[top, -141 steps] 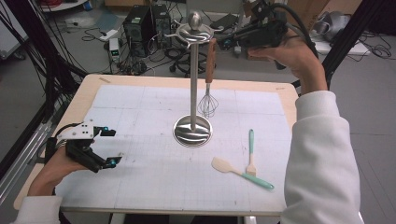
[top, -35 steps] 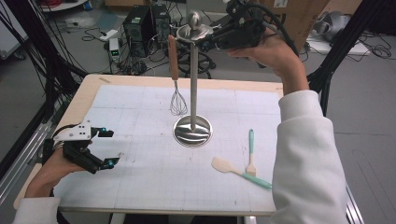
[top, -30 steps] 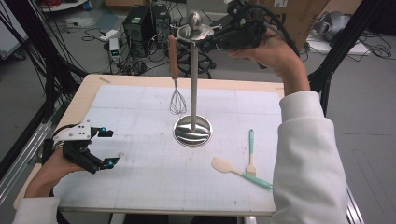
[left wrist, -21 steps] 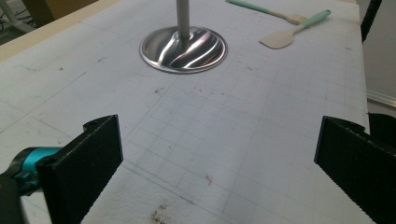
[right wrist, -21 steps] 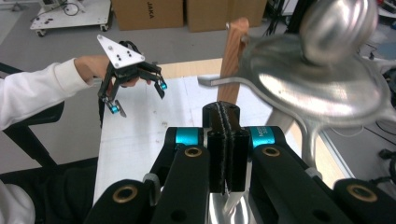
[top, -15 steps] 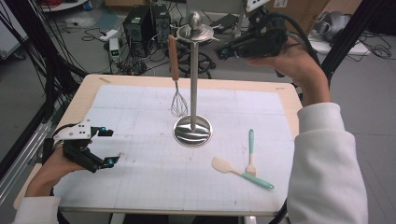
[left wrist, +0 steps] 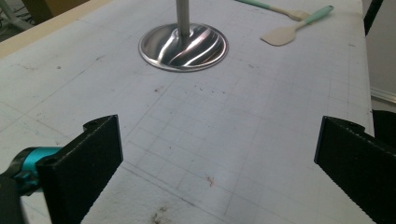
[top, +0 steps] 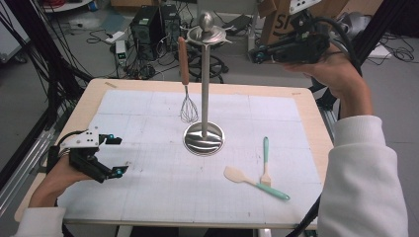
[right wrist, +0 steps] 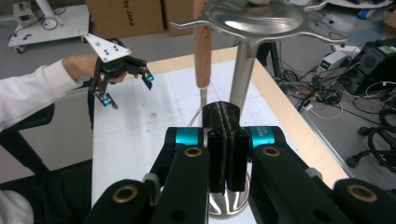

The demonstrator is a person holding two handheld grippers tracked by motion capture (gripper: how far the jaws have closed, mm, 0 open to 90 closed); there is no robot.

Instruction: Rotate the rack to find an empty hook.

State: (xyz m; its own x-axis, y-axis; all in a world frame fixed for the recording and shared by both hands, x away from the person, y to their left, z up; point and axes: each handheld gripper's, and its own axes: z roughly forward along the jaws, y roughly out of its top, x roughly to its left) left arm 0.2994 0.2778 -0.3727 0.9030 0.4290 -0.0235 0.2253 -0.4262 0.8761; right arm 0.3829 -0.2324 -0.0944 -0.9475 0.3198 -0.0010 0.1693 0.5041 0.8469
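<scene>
In the high view the right gripper is held up in the air beside the top of the steel utensil stand, its jaws pressed flat together with nothing between them, just apart from the stand's hooked crown. The whisk with a wooden handle hangs from a hook on the far-left side of the crown, its wire head clear above the desk and close beside the pole. The right gripper view adds what the high view cannot: the closed black jaws point at the pole, with the whisk's handle hanging just left of it, and the left gripper shows farther off over the white gridded mat.

The left gripper rests low at the near-left of the desk, jaws spread wide and empty. Its own view looks across bare mat to the stand's round base, with the spatula and a teal-handled fork beyond.

In the high view the spatula and fork lie crossed at the near right, well apart from the base. The mat is open between the left gripper and the base. The stand sits near mid-desk, well in from every edge.
</scene>
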